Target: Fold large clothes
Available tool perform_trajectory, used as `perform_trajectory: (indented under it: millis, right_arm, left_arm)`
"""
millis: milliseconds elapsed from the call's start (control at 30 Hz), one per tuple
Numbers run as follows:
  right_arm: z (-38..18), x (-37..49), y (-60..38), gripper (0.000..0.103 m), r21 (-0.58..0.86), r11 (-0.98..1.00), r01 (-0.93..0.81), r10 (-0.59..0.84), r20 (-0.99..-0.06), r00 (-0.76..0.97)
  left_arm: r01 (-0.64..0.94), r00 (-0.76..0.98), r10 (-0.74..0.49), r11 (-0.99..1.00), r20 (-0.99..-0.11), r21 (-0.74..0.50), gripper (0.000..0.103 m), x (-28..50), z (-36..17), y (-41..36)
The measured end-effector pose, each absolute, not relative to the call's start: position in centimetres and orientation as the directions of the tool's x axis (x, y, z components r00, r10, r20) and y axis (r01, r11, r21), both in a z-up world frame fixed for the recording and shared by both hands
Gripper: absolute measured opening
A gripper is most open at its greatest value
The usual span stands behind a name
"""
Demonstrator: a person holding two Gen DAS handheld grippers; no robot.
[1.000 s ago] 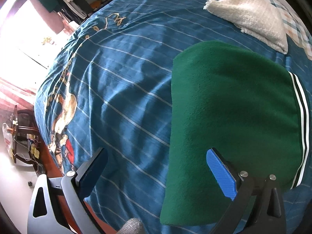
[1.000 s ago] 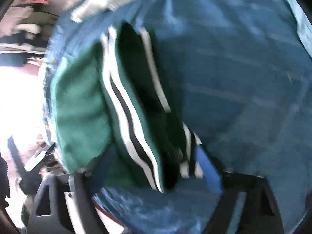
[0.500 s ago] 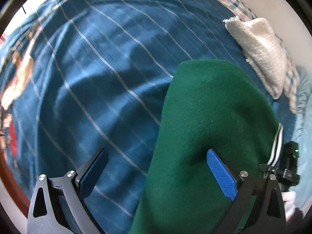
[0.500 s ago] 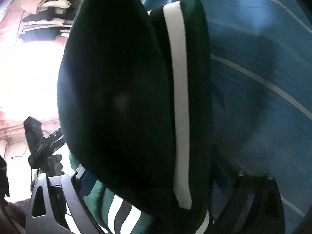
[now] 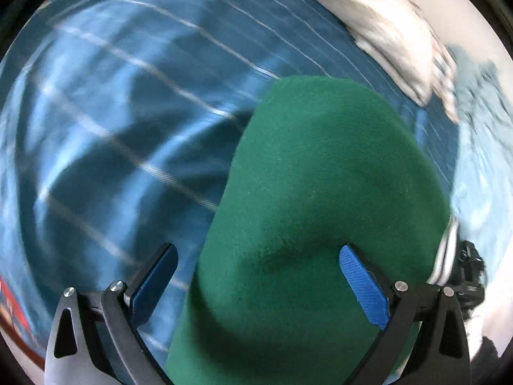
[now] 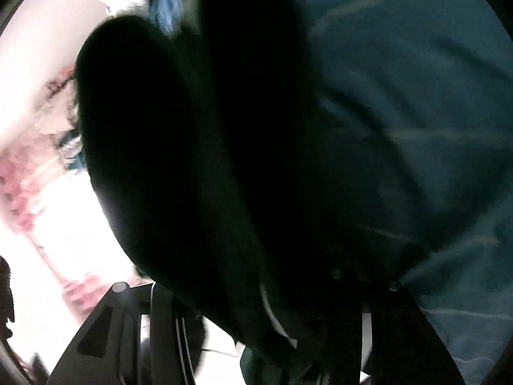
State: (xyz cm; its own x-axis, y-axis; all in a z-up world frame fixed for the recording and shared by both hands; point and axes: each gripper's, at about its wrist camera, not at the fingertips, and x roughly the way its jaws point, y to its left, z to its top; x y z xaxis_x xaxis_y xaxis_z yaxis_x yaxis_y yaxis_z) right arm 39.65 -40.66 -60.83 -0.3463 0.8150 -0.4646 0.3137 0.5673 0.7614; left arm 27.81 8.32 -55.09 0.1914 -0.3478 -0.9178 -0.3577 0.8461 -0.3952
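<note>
Green fleece garment drapes between my left gripper jaws, spread wide, over the blue striped bedspread. Right gripper backlit; jaw state indeterminable.

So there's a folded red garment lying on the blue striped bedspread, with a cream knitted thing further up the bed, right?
Not quite: the garment is green, not red, as the left wrist view shows. The rest holds: it lies on the blue striped bedspread, with the cream knitted item further up the bed.
</note>
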Motion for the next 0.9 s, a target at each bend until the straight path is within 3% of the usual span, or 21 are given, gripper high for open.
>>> perform_trajectory:
  millis: [33,100,167,233,267,367,467,600,900]
  right_arm:
    - [-60.7,39.0,-41.0,0.062,0.746,0.611,0.265,0.785,-0.528,-0.324]
    - [-61.0,38.3,-41.3,0.086,0.734,0.642,0.22,0.762,-0.582,-0.285]
    - [-62.2,38.1,-40.3,0.093,0.72,0.665,0.198,0.743,-0.61,-0.275]
    - [-63.2,37.2,-40.8,0.094,0.746,0.622,0.238,0.781,-0.574,-0.244]
    - [-63.3,37.0,-40.6,0.093,0.747,0.617,0.248,0.787,-0.573,-0.229]
    - [-62.1,36.2,-40.3,0.059,0.775,0.565,0.283,0.825,-0.54,-0.168]
    - [-60.7,35.0,-40.6,0.048,0.775,0.546,0.318,0.835,-0.535,-0.131]
    - [-57.8,34.0,-41.1,0.044,0.775,0.545,0.321,0.833,-0.544,-0.099]
    - [-50.5,30.2,-43.0,0.044,0.801,0.515,0.304,0.847,-0.531,-0.036]
  left_arm:
    - [-0.333,0.184,-0.371,0.848,-0.91,-0.413,0.103,28.2,-55.4,8.2]
    - [-0.293,0.17,-0.413,0.846,-0.895,-0.446,0.103,29.0,-55.9,7.9]
    - [-0.267,0.168,-0.446,0.838,-0.879,-0.476,0.103,29.7,-56.3,7.7]
    - [-0.245,0.188,-0.465,0.831,-0.865,-0.5,0.102,30.2,-56.0,7.2]
    - [-0.227,0.198,-0.46,0.837,-0.866,-0.497,0.102,30.5,-55.7,6.8]
    - [-0.183,0.218,-0.438,0.859,-0.872,-0.478,0.101,30.8,-54.5,6.0]
    - [-0.134,0.226,-0.414,0.883,-0.882,-0.449,0.097,30.9,-53.1,5.2]
    - [-0.09,0.242,-0.426,0.885,-0.872,-0.458,0.092,30.8,-50.6,5.1]
    - [-0.027,0.254,-0.458,0.877,-0.852,-0.48,0.092,33.3,-45.3,3.4]
